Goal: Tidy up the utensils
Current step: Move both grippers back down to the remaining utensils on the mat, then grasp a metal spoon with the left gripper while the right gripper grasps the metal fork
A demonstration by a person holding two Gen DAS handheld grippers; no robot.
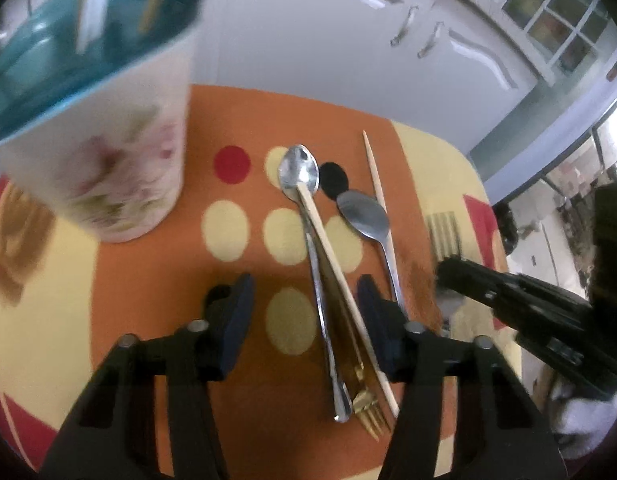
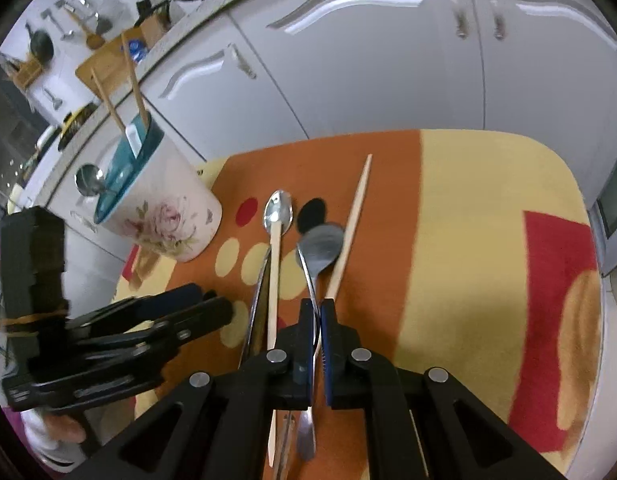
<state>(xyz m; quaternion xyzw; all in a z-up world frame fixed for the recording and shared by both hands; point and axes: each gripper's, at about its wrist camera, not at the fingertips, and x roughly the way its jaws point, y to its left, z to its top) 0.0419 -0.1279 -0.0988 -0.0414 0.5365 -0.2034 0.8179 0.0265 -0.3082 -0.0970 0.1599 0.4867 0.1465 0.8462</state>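
Observation:
A white floral holder (image 1: 108,160) (image 2: 168,220) with a teal inside stands at the mat's far left, with chopsticks and a ladle in it. On the mat lie a large spoon (image 1: 298,172) (image 2: 277,210), a chopstick (image 1: 328,248) across it and a gold fork (image 1: 368,412). My left gripper (image 1: 304,312) (image 2: 216,304) is open around these three handles, and its pads touch none of them. My right gripper (image 2: 317,312) (image 1: 442,272) is shut on the handle of a smaller spoon (image 2: 320,248) (image 1: 364,212). A second chopstick (image 2: 354,220) (image 1: 374,168) lies beside that spoon.
The orange and yellow dotted mat (image 1: 148,280) (image 2: 468,240) covers the table. White cabinet doors (image 2: 388,60) stand close behind it. Another gold fork's tines (image 1: 444,232) show just beyond the right gripper's tip. The mat's right half holds nothing.

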